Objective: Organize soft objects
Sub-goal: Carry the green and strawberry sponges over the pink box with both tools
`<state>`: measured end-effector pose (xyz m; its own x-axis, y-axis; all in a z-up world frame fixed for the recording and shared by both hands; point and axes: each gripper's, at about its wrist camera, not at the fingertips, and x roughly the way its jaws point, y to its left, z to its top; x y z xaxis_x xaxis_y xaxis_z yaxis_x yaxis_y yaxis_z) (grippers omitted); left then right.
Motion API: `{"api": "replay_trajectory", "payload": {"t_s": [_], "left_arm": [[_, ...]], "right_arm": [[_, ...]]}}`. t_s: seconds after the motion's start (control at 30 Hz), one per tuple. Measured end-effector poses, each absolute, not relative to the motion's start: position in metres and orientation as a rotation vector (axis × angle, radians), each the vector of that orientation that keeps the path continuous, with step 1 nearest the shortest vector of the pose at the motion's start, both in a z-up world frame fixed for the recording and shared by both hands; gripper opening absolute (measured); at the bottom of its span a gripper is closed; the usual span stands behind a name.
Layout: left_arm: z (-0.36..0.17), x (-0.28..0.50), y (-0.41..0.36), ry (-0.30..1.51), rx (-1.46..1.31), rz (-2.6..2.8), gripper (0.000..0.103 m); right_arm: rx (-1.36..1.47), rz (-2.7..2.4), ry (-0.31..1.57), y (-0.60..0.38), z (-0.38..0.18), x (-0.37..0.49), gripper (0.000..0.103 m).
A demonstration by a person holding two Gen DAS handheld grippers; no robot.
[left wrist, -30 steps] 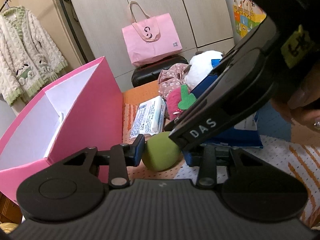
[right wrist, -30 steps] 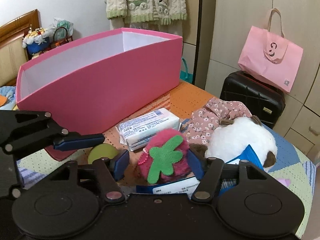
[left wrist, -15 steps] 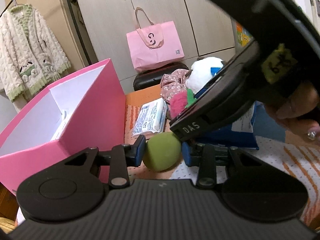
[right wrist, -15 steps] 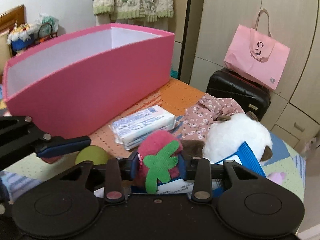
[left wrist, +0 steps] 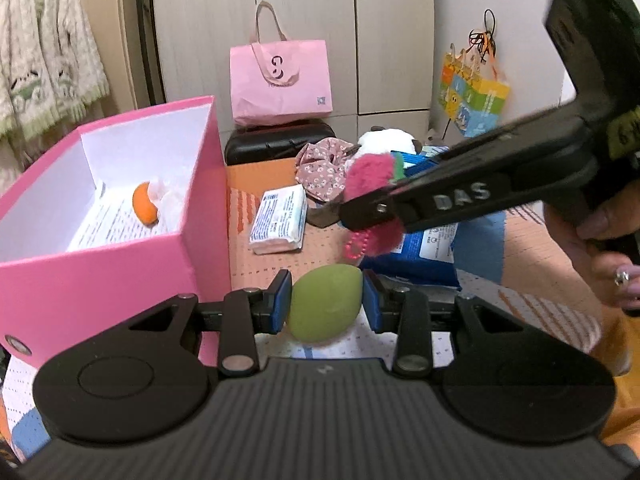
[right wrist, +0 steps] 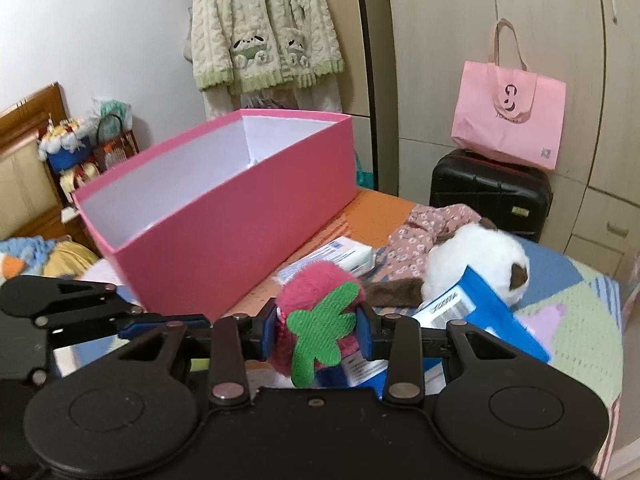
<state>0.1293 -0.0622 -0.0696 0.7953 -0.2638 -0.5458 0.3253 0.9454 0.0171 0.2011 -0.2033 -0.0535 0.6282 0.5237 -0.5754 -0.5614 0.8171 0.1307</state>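
My left gripper (left wrist: 326, 298) is shut on a green egg-shaped soft ball (left wrist: 320, 314) and holds it just off the dotted bedspread, beside the near right corner of the open pink box (left wrist: 120, 268). My right gripper (right wrist: 318, 330) is shut on a fluffy pink strawberry plush (right wrist: 312, 284) with a green felt leaf. In the left wrist view that plush (left wrist: 370, 174) hangs in the right gripper's jaws above and behind the ball. The pink box (right wrist: 240, 232) stands ahead and left of the right gripper. An orange soft piece (left wrist: 145, 208) and papers lie inside it.
A tissue pack (left wrist: 280, 220), a floral cloth (left wrist: 324, 168), a white plush (right wrist: 472, 264) and a blue packet (right wrist: 488, 312) lie on the bed. Behind them stands a black suitcase (right wrist: 492, 188) with a pink bag (right wrist: 508, 116) on it. A person's hand (left wrist: 600, 248) holds the right gripper.
The right gripper's jaws closed on the strawberry plush and lifted it off the bed. The left gripper rose with the green ball, and the box's inside has come into its view.
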Motion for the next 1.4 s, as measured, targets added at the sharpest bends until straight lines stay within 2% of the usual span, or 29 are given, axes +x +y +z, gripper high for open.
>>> {"api": "replay_trajectory", "payload": {"t_s": [0.43,0.73,1.13,1.4], "left_arm": [[-0.077,0.121,-0.014,0.726,-0.052,-0.409,0.036],[-0.061,0.114,0.001,0.799,-0.039,-0.517,0.036],[-0.012,0.096,0.043,0.831,0.019,-0.565,0.036],[0.027,0.094,0.08,0.739,0.001,-0.557,0.036]], "right_arm": [[-0.002,0.613,0.723,-0.211,-0.068,0.162,0.043],[0.061,0.69,0.789,-0.204,-0.064,0.132,0.043],[0.042,0.778,0.75,-0.161,-0.018,0.105,0.043],[-0.026,0.806,0.663,-0.126,0.024,0.103,0.043]]}}
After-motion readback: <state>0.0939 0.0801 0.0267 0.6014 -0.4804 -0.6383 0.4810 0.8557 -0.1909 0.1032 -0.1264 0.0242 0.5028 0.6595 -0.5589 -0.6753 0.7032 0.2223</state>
